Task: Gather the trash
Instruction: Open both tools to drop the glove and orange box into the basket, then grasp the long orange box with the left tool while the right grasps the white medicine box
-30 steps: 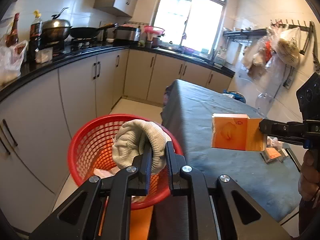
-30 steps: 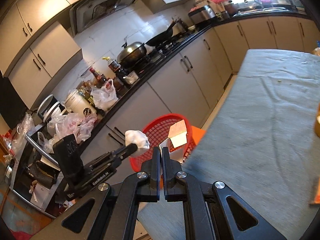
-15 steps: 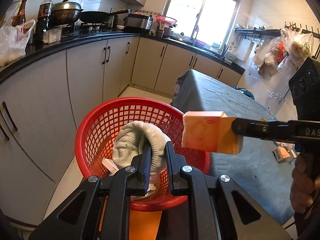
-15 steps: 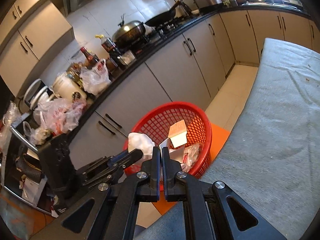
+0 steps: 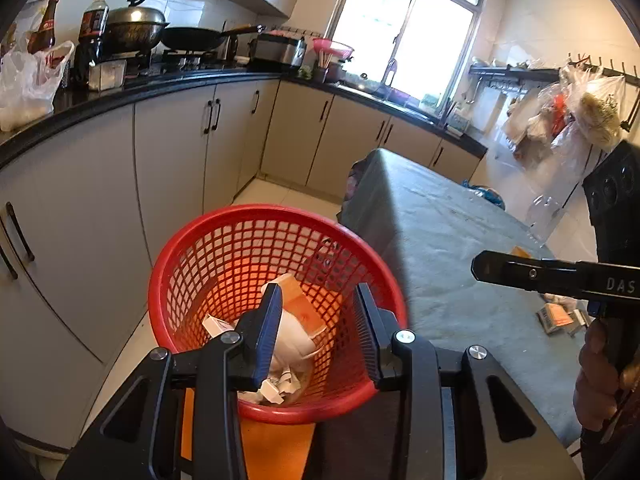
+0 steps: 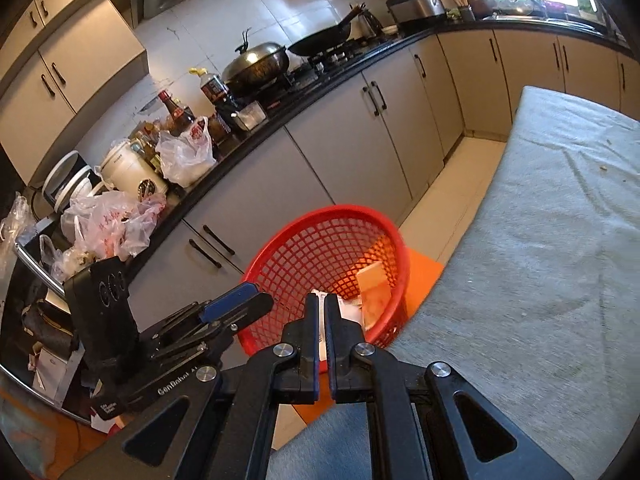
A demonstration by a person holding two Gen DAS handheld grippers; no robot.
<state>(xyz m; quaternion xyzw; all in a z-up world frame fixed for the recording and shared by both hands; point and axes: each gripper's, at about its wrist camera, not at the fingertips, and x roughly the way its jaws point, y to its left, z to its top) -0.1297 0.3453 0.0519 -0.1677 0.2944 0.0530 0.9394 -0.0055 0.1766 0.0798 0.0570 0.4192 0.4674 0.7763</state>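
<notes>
the basket (image 5: 224, 248) stands on the floor between the cabinets (image 5: 168, 160) at its 9 o'clock and the table (image 5: 460, 248) at its 3 o'clock, touching the table's near corner. in the basket lie a box (image 5: 302, 308) toward 12 o'clock and a cloth (image 5: 294, 340) with paper scraps (image 5: 276, 388) toward 6 o'clock. the left gripper (image 5: 318, 332) hangs above the basket's 6 o'clock rim. the right gripper (image 5: 480, 268) is over the table at the basket's 3 o'clock. on the counter (image 5: 120, 88) behind the basket sit bottles (image 5: 92, 28), a pot (image 5: 134, 28) and a pan (image 5: 192, 38). more scraps (image 5: 554, 316) lie on the table near its 4 o'clock edge.
</notes>
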